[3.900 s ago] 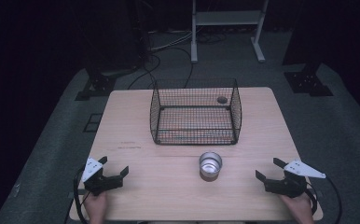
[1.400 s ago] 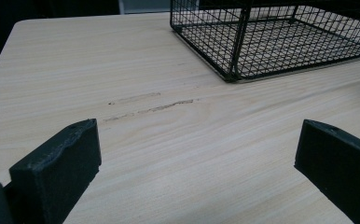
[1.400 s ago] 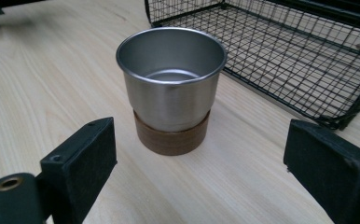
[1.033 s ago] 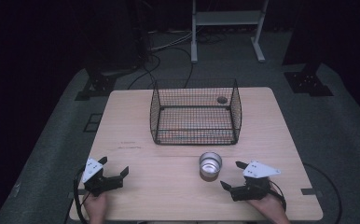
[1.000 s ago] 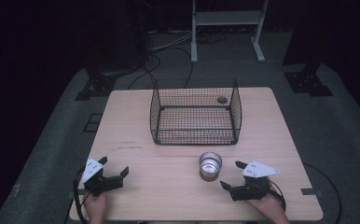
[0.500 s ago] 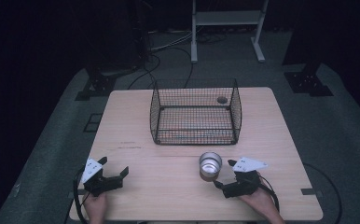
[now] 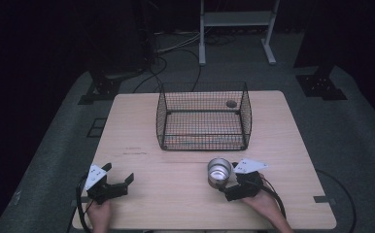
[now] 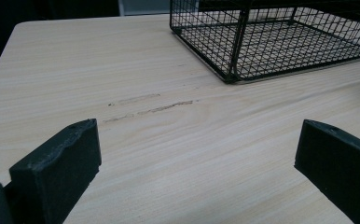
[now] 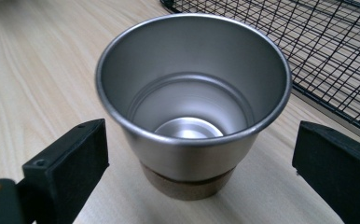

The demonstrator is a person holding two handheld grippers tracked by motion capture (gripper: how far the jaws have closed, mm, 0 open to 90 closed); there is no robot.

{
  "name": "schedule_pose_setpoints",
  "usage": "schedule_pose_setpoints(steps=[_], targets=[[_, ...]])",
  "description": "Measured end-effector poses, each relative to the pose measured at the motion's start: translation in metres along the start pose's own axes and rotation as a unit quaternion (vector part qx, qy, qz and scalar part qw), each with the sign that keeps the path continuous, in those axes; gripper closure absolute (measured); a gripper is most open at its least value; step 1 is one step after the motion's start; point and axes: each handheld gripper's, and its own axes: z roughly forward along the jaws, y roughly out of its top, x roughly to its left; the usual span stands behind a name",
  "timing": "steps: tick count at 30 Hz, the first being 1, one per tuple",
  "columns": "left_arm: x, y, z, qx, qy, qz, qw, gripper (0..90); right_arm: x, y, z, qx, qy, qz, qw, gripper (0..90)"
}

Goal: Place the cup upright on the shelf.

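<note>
A shiny steel cup (image 7: 219, 171) (image 9: 192, 107) with a cork-coloured base stands upright and empty on the wooden table (image 7: 142, 131), in front of a black wire basket (image 7: 203, 116). My right gripper (image 7: 230, 187) (image 9: 201, 182) is open, its two black jaws on either side of the cup with a gap on each side. My left gripper (image 7: 120, 180) (image 8: 197, 168) rests open near the table's front left, with bare table between its jaws.
The wire basket (image 8: 271, 37) (image 9: 327, 51) sits at the middle back of the table with a small dark round object (image 7: 231, 103) inside at its far right. Faint scuff marks (image 8: 150, 106) cross the wood left of the basket. Dark stands and cables lie on the floor beyond.
My right gripper has moved left from the table's front right corner up to the cup, which now stands between its jaws. The left gripper has not moved.
</note>
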Motion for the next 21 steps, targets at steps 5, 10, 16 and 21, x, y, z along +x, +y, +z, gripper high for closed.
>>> schedule_pose_setpoints(steps=[5,10,16,21], targets=[[0.000,0.000,0.000,0.000,0.000,-0.002,1.0000,0.0,-0.001,0.004,0.006,-0.008,0.004,0.006,0.9999,2.9],[0.000,0.000,0.000,0.000,0.000,0.001,1.0000,0.0,0.001,0.012,0.009,-0.011,0.010,0.006,0.9999,5.4],[0.000,0.000,0.000,-0.001,0.000,-0.001,1.0000,0.0,0.000,0.014,0.013,-0.011,0.014,0.008,0.9998,11.0],[0.000,0.000,0.000,-0.001,-0.001,-0.001,1.0000,0.0,0.001,0.015,0.013,-0.014,0.015,0.000,0.9998,16.4]])
